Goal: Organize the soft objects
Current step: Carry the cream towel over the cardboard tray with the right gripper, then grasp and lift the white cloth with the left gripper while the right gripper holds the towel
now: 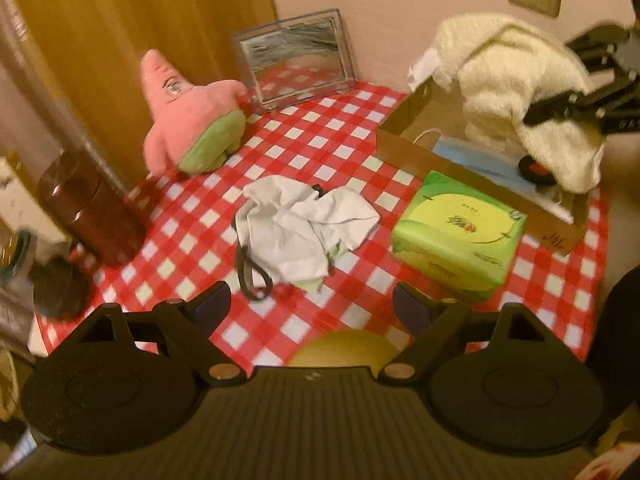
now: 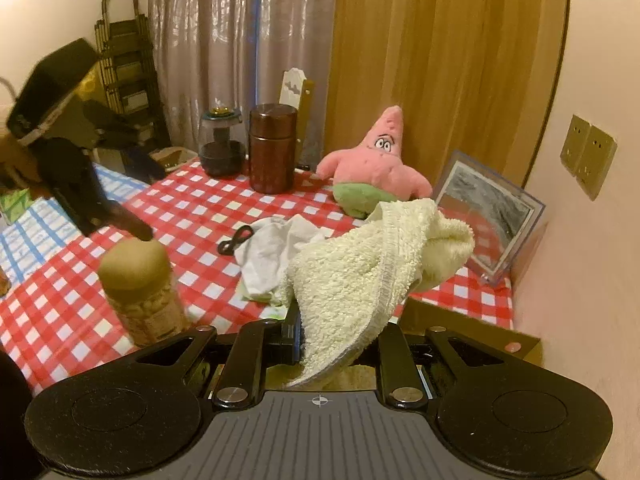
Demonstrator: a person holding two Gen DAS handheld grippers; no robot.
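Note:
My right gripper (image 2: 340,340) is shut on a cream towel (image 2: 368,276) and holds it up over the cardboard box (image 1: 448,168); the towel (image 1: 516,92) hangs above the box in the left wrist view, where the right gripper (image 1: 560,108) grips it. My left gripper (image 1: 312,300) is open and empty above the table's near edge, just short of a crumpled white cloth (image 1: 304,224), which also shows in the right wrist view (image 2: 276,252). A pink starfish plush (image 1: 192,120) sits at the back left, also in the right wrist view (image 2: 376,164).
A green tissue pack (image 1: 456,228) lies beside the box. A brown canister (image 1: 92,204) stands at the left edge. A clear picture frame (image 1: 296,56) leans on the wall. A lidded jar (image 2: 140,288) stands near the front. A black strap (image 1: 248,268) lies by the cloth.

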